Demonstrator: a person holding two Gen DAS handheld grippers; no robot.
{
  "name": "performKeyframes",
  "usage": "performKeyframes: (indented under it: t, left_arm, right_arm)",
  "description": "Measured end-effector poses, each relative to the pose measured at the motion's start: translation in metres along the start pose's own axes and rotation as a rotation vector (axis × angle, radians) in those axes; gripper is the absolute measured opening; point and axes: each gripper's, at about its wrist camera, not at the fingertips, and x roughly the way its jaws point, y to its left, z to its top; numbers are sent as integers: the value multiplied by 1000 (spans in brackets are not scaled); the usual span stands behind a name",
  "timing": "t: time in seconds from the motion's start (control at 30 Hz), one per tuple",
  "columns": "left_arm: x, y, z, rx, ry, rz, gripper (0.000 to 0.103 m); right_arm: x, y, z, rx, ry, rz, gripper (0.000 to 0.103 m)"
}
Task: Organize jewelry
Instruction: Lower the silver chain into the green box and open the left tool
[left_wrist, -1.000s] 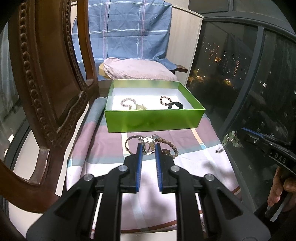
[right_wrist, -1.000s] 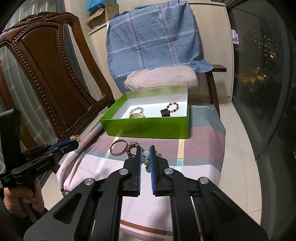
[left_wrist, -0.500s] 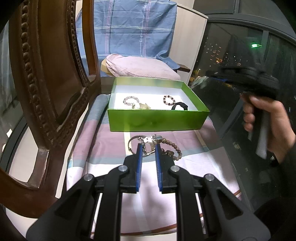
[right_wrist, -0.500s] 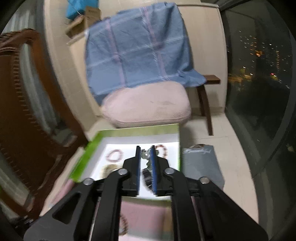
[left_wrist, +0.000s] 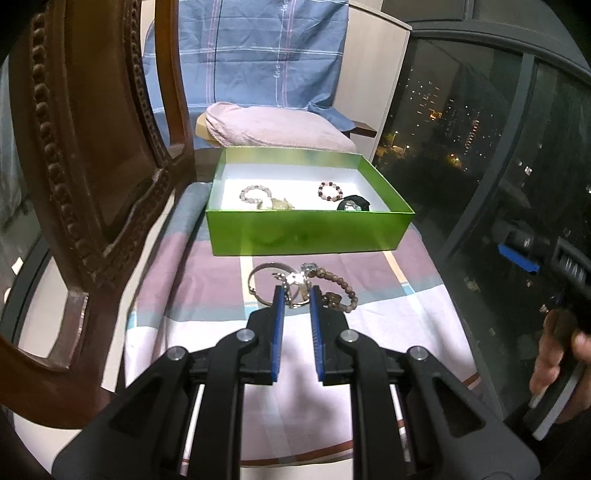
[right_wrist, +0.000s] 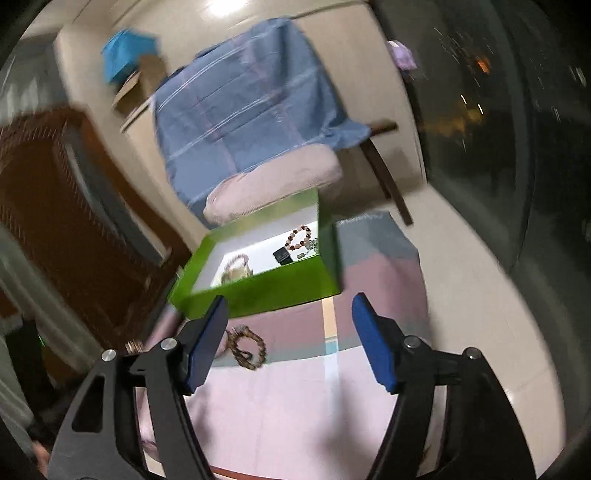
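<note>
The right gripper (right_wrist: 288, 339) is now gaping wide and empty, pulling back from the green box (right_wrist: 258, 291) where its pale bead piece (right_wrist: 308, 245) is sitting near the right wall, while the left gripper (left_wrist: 295, 295), narrowly parted, is hovering over the tangled jewelry pile (left_wrist: 303, 284) near the cloth's (left_wrist: 369, 332) middle.

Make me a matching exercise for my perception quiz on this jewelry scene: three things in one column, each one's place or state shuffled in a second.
Column 1:
1. right gripper
2. brown bead bracelet
3. red-and-white bead bracelet

Column 2:
A. inside the green box
B. on the striped cloth, in front of the box
C. jaws wide apart, holding nothing

Pairs: 1-C, 2-B, 3-A
</note>
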Motion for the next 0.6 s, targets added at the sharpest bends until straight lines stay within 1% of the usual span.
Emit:
performKeyframes:
  t: [0.03,0.07,0.17,0.2,0.3,0.37,0.4,0.43,0.47,0.5,0.53,0.57,0.6]
  left_arm:
    - [3,0,1,-10,10,0,14]
    - [7,0,2,-18,19,0,14]
    - [17,-4,14,-21,32,22,14]
    - [20,-6,21,-25,34,17,14]
    - [34,-23,61,18,18,22,14]
    - [48,-31,98,23,7,25,14]
    - [55,-34,118,18,2,13,14]
    - [61,-35,131,16,-3,8,14]
    - [69,-37,146,18,-8,10,23]
    - [79,-36,160,11,0,14,38]
    - [83,-34,165,-2,8,26,76]
    - [85,-32,167,-18,7,42,84]
    - [82,-28,167,-34,-1,60,84]
  right_arm:
    - [1,6,-1,-53,-9,-21,68]
    - [2,8,-2,-80,-17,-30,68]
    - [6,4,0,-63,-9,-11,68]
    - [7,1,1,-50,-3,-2,68]
    - [8,-6,6,-17,-7,15,68]
    - [10,-10,9,-4,-4,16,68]
    - [10,-12,9,1,-3,18,68]
    - [11,-14,10,7,-1,17,68]
    - [11,-16,12,11,0,17,68]
    - [11,-16,12,13,2,18,68]
    - [11,-17,12,17,1,18,68]
    - [10,-18,13,20,-1,18,68]
    - [9,-19,13,23,-3,19,68]
